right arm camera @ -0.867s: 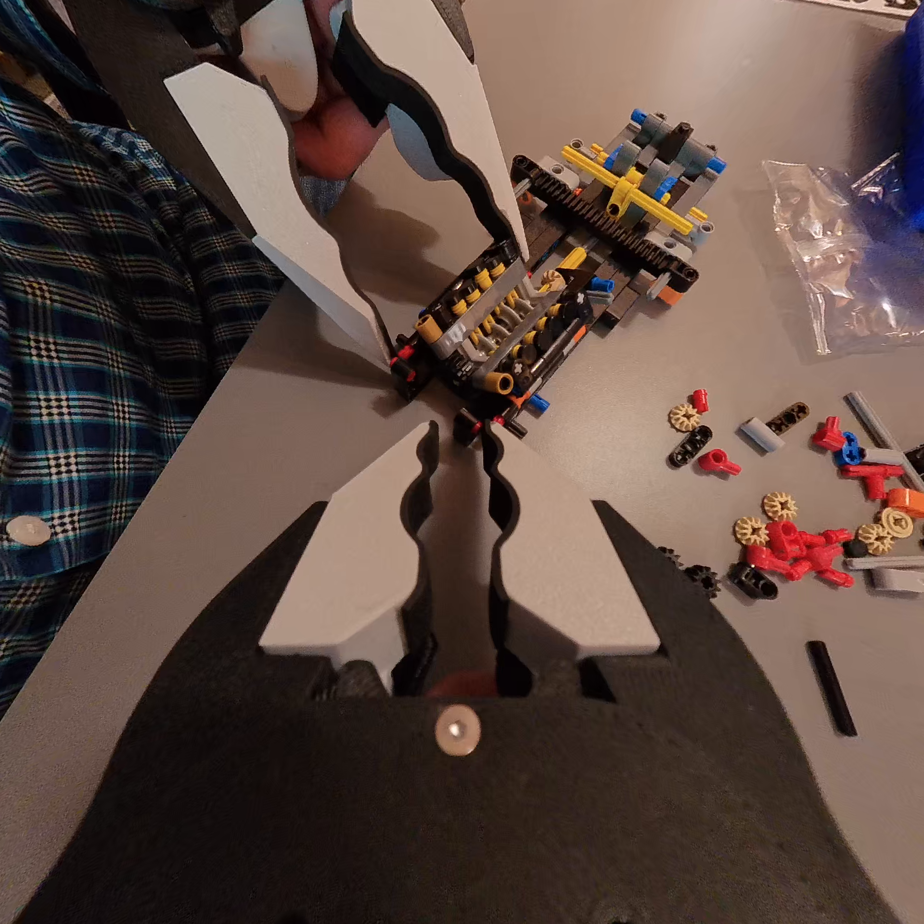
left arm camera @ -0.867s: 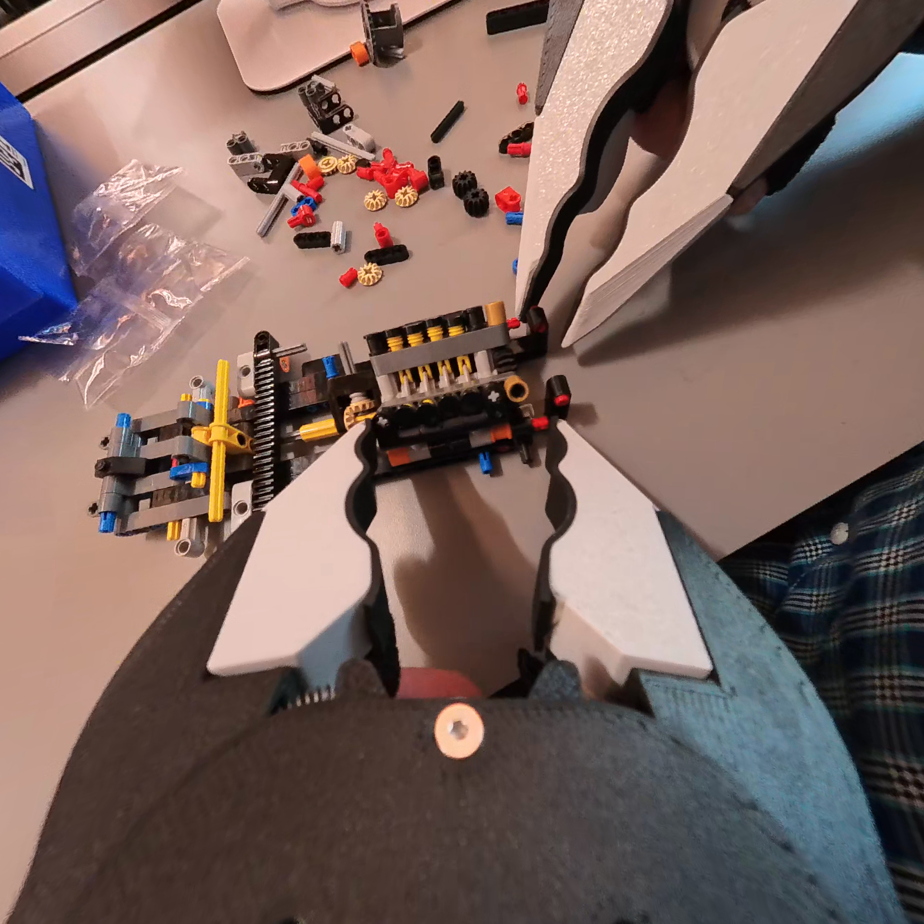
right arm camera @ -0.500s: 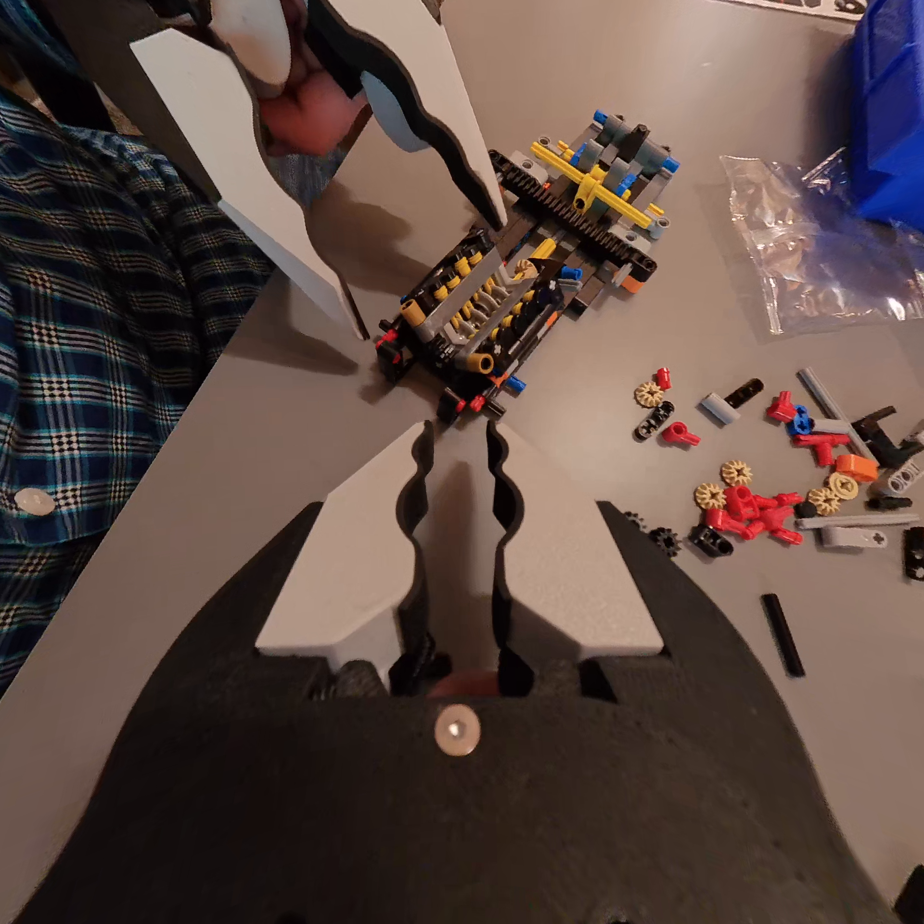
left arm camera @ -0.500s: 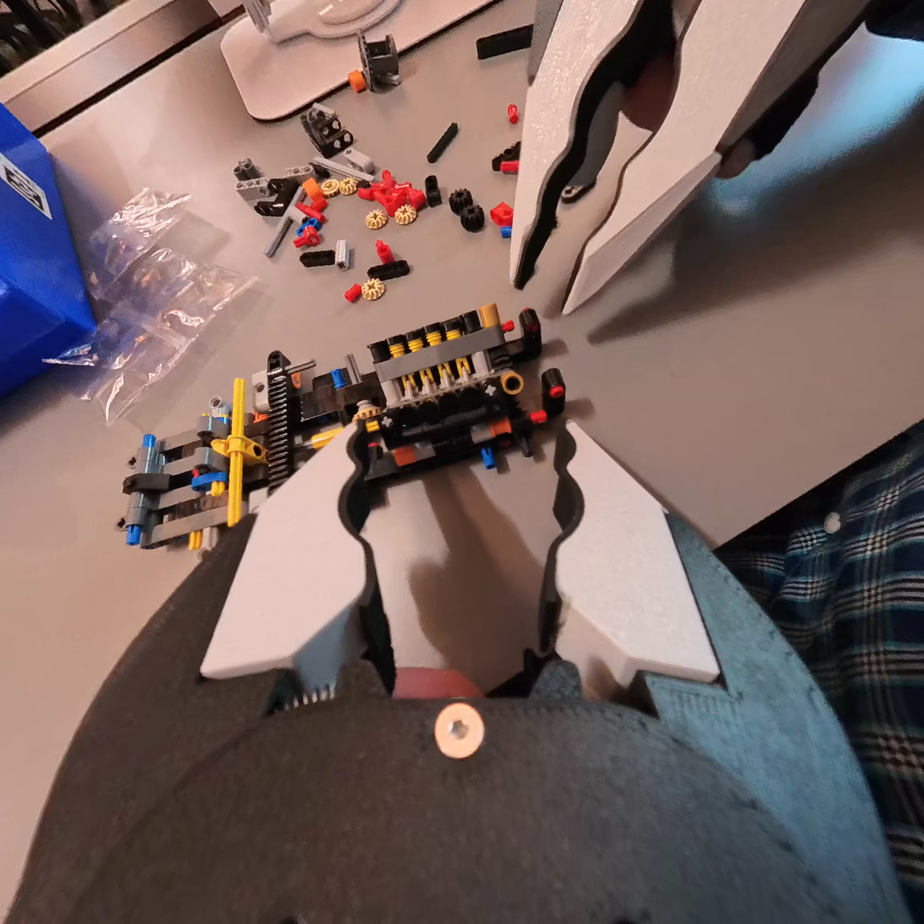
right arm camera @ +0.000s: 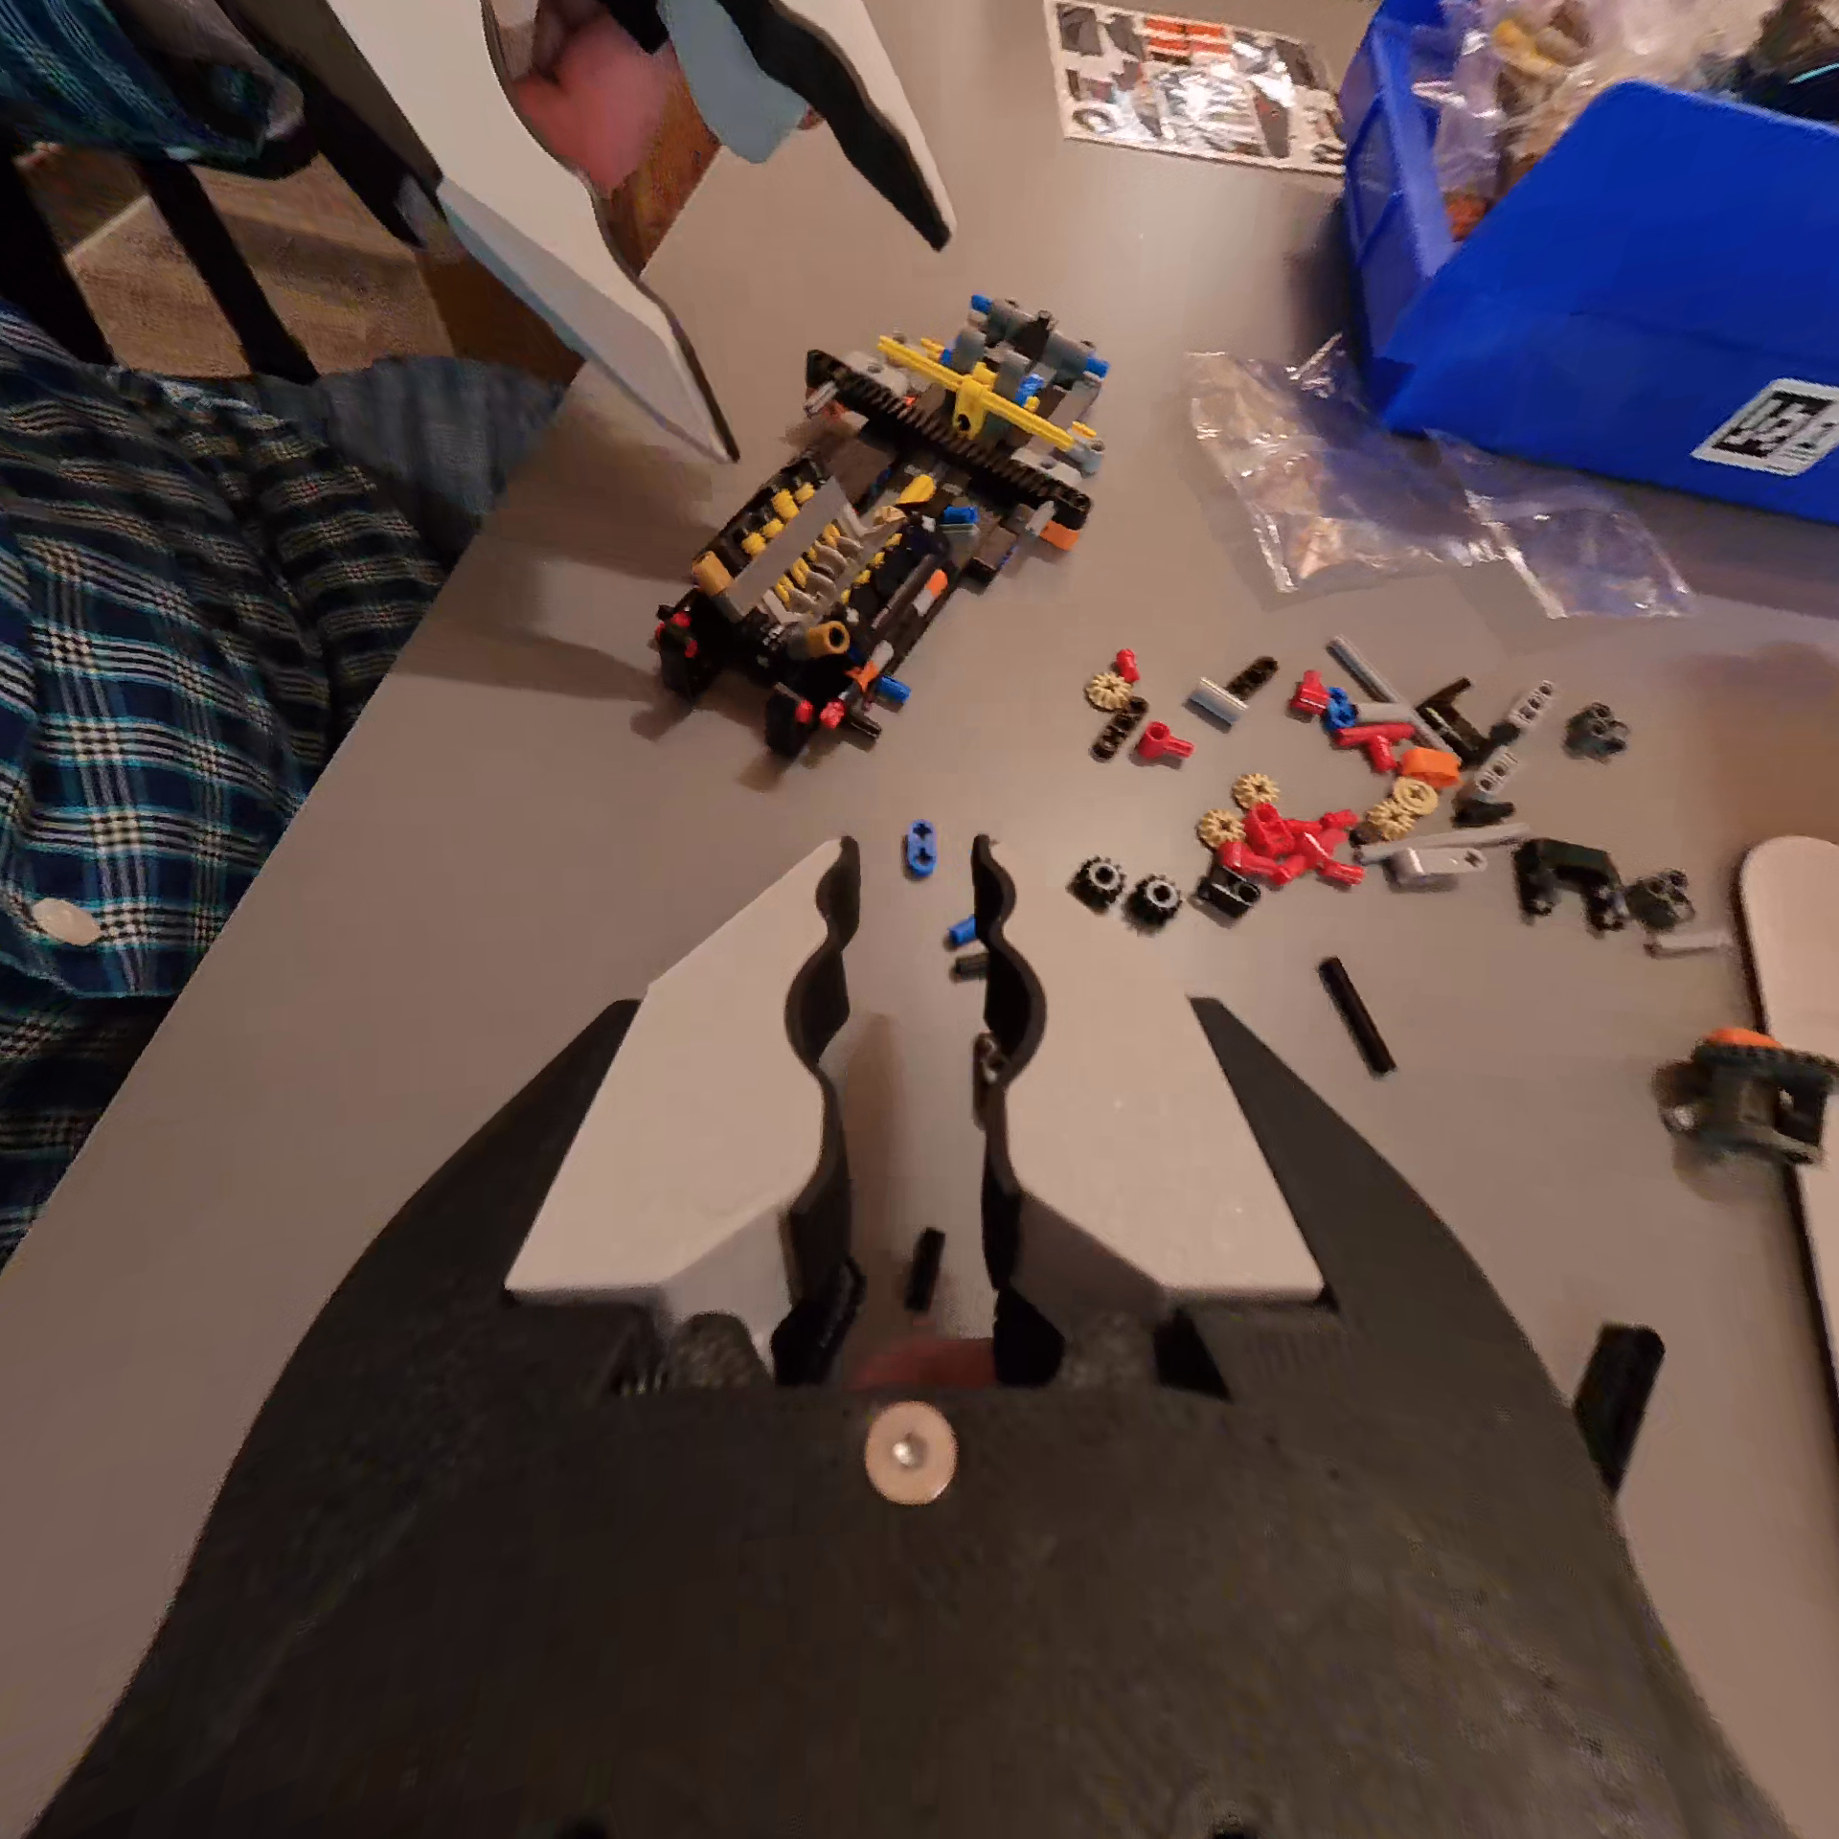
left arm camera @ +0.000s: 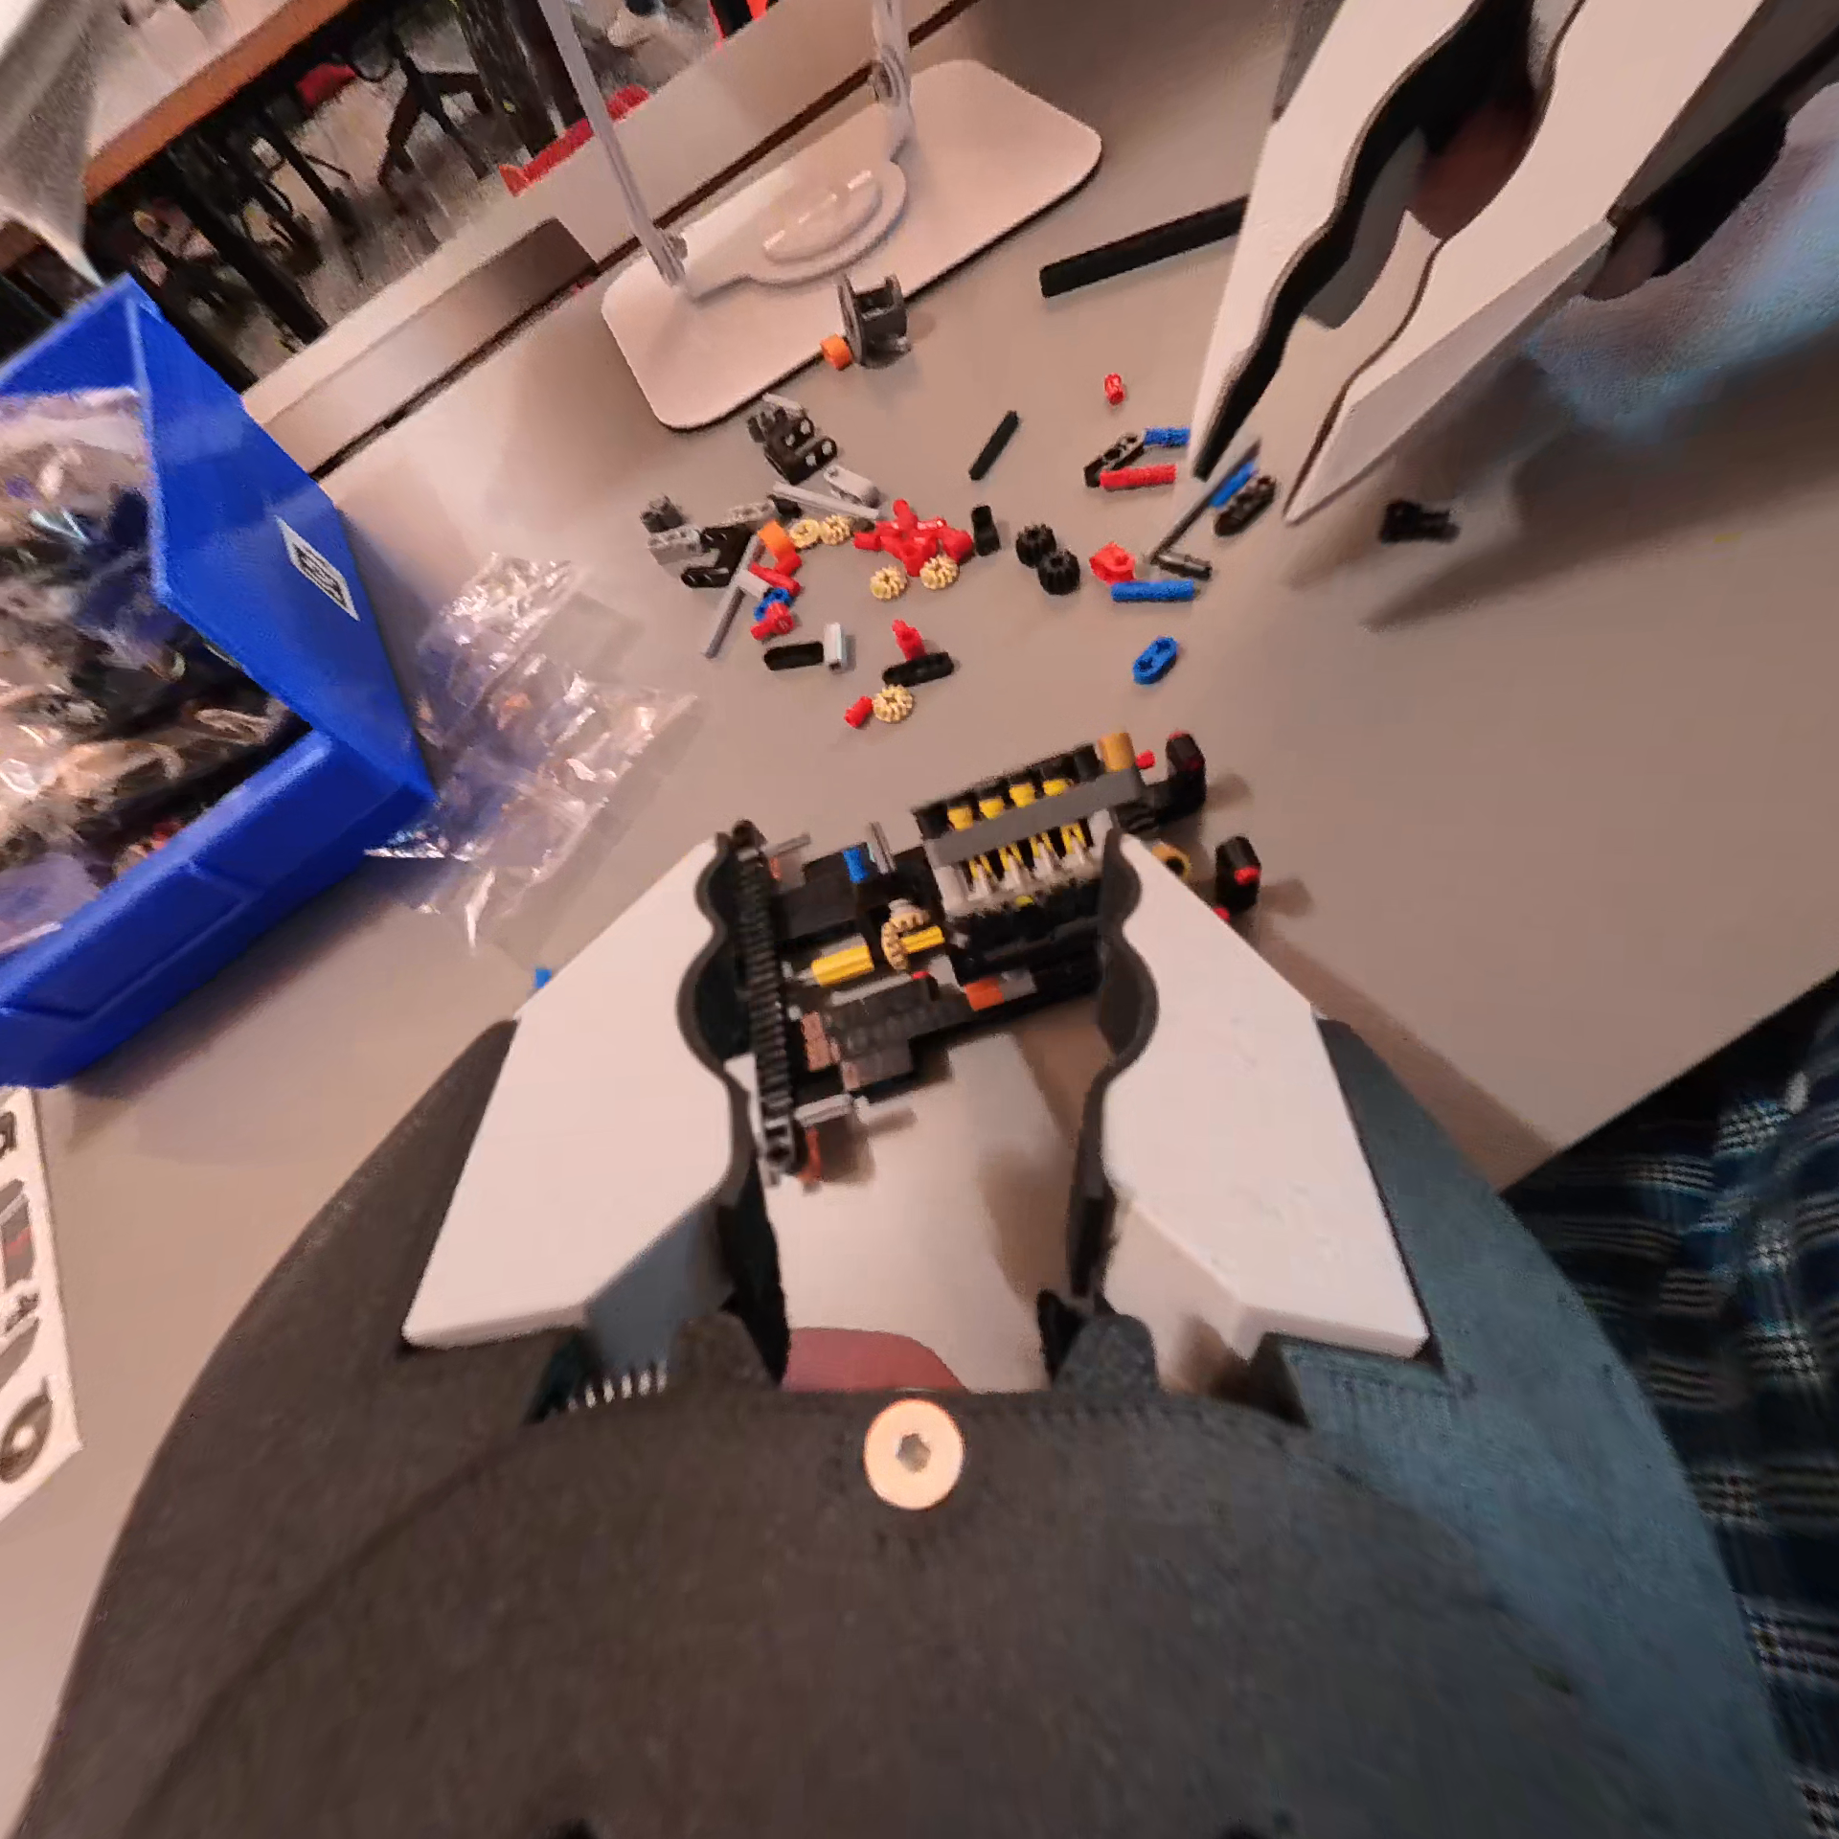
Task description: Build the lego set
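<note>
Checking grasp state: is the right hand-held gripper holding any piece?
No, the right hand-held gripper is open and empty above the blue link.

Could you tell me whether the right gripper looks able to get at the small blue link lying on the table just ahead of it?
Probably yes. The right gripper is open and empty, and the small blue link lies on bare table just beyond its fingertips, in line with the gap. Nothing stands between them; the nearest loose pieces lie off to the side.

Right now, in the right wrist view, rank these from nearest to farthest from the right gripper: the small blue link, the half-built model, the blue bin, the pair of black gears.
1. Small blue link, on the table just beyond the right gripper tips.
2. Black gears, a little to the right.
3. Half-built model, ahead, centre.
4. Blue bin, far upper right.
</note>
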Available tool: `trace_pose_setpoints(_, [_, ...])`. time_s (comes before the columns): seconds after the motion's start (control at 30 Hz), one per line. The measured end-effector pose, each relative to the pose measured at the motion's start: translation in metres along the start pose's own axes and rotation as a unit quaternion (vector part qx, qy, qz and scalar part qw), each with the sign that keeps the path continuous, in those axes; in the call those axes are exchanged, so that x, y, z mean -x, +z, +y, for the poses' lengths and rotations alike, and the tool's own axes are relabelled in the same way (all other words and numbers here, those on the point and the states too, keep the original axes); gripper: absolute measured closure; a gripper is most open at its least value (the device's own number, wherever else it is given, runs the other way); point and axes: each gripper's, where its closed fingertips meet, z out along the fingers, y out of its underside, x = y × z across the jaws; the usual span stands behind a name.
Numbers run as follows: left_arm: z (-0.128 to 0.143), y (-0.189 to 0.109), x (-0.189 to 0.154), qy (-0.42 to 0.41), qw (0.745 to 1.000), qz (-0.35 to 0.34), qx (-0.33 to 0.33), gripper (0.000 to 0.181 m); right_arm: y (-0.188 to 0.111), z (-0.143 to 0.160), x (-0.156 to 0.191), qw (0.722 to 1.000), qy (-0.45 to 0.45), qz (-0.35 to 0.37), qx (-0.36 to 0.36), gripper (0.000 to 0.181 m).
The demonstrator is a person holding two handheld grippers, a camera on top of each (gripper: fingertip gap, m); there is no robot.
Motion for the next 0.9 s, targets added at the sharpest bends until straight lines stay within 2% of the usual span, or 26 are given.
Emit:
trace_pose_setpoints(0.03, [-0.005, 0.001, 0.004, 0.007, 1.000, -0.004, -0.003, 0.111, -0.003, 0.001, -0.004, 1.000, 0.004, 0.009, -0.005, 0.161])
trace_pose_setpoints(0.23, [-0.044, 0.014, 0.025, 0.054, 0.998, -0.023, -0.033, 0.118, -0.024, 0.000, -0.027, 0.997, 0.009, 0.064, -0.028, 0.155])
trace_pose_setpoints(0.33, [-0.073, 0.024, 0.038, 0.083, 0.994, -0.037, -0.052, 0.122, -0.047, -0.010, -0.047, 0.992, 0.011, 0.109, -0.058, 0.152])
trace_pose_setpoints(0.5, [-0.135, 0.044, 0.057, 0.130, 0.987, -0.040, -0.091, 0.124, -0.124, -0.034, -0.109, 0.966, 0.008, 0.239, -0.097, 0.137])
trace_pose_setpoints(0.67, [-0.197, 0.078, 0.077, 0.146, 0.980, -0.033, -0.133, 0.124, -0.214, -0.048, -0.185, 0.916, -0.006, 0.393, -0.080, 0.124])
trace_pose_setpoints(0.8, [-0.236, 0.112, 0.092, 0.124, 0.979, -0.015, -0.162, 0.124, -0.261, -0.049, -0.238, 0.884, -0.007, 0.463, -0.060, 0.116])
trace_pose_setpoints(0.9, [-0.264, 0.135, 0.099, 0.107, 0.977, -0.004, -0.184, 0.124, -0.283, -0.046, -0.274, 0.868, 0.002, 0.495, -0.050, 0.111])
